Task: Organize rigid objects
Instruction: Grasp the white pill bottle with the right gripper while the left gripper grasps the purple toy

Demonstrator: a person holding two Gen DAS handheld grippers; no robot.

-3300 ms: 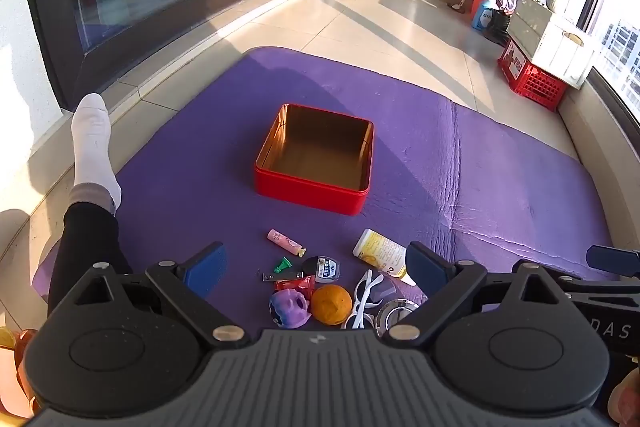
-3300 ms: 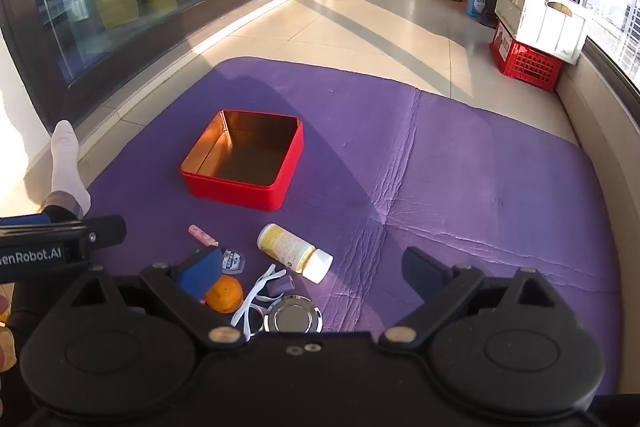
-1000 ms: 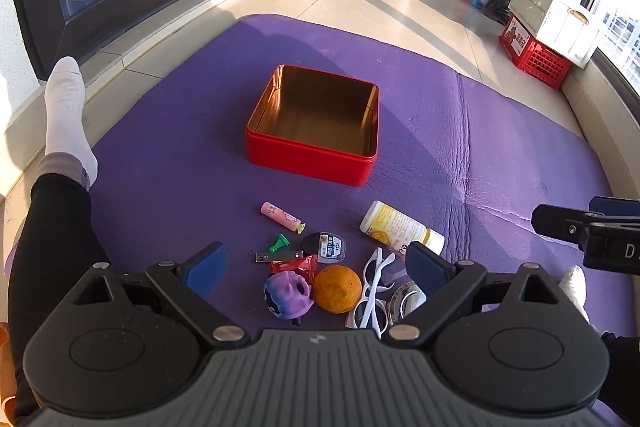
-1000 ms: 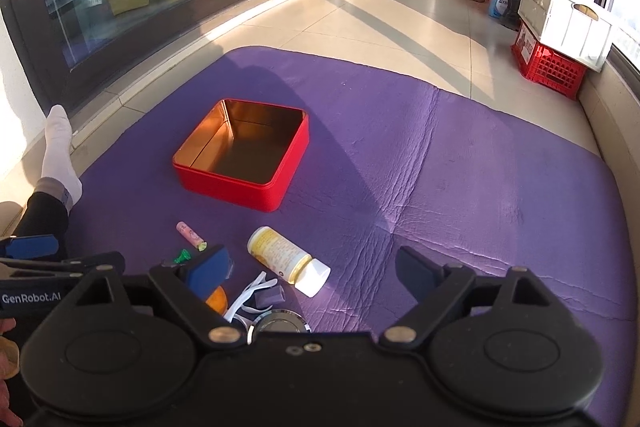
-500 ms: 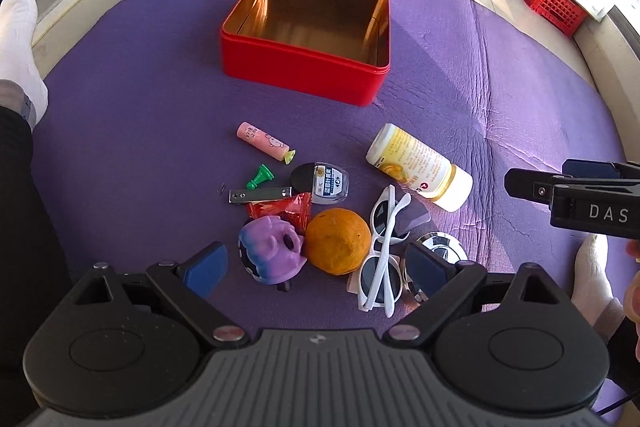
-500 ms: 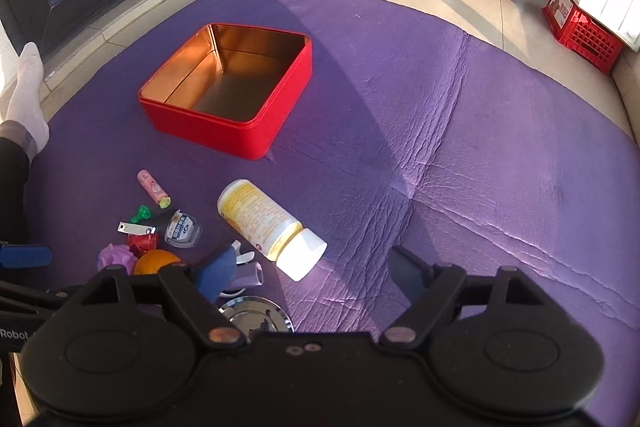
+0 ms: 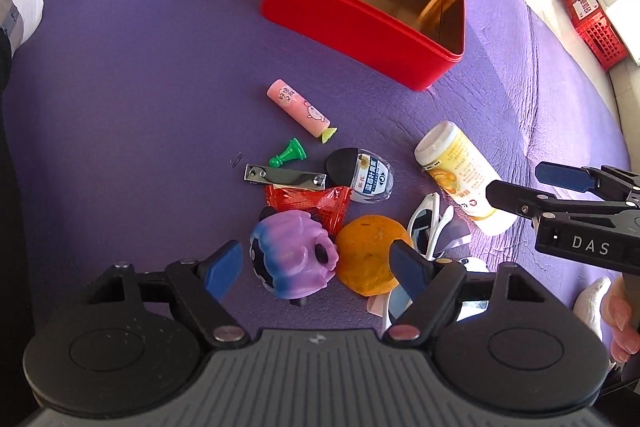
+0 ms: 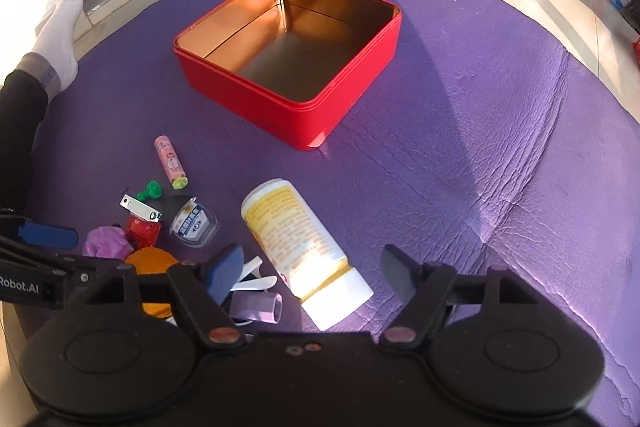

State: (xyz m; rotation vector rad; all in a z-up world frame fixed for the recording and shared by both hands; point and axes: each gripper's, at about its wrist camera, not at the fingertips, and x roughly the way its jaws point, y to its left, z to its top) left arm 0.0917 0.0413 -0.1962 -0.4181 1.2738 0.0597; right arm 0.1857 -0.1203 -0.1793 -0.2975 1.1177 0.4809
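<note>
Purple toy (image 7: 292, 259) between left fingers (image 7: 222, 269)

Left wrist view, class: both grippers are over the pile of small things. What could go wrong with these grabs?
The left gripper, jaws closing, straddles both the purple toy and the orange, so it may pinch both or knock the orange rolling. The yellow bottle lies on its side between the right gripper's closing jaws and could roll or slip free.

Both hand-held grippers (image 7: 316, 269) lower, narrower
</note>
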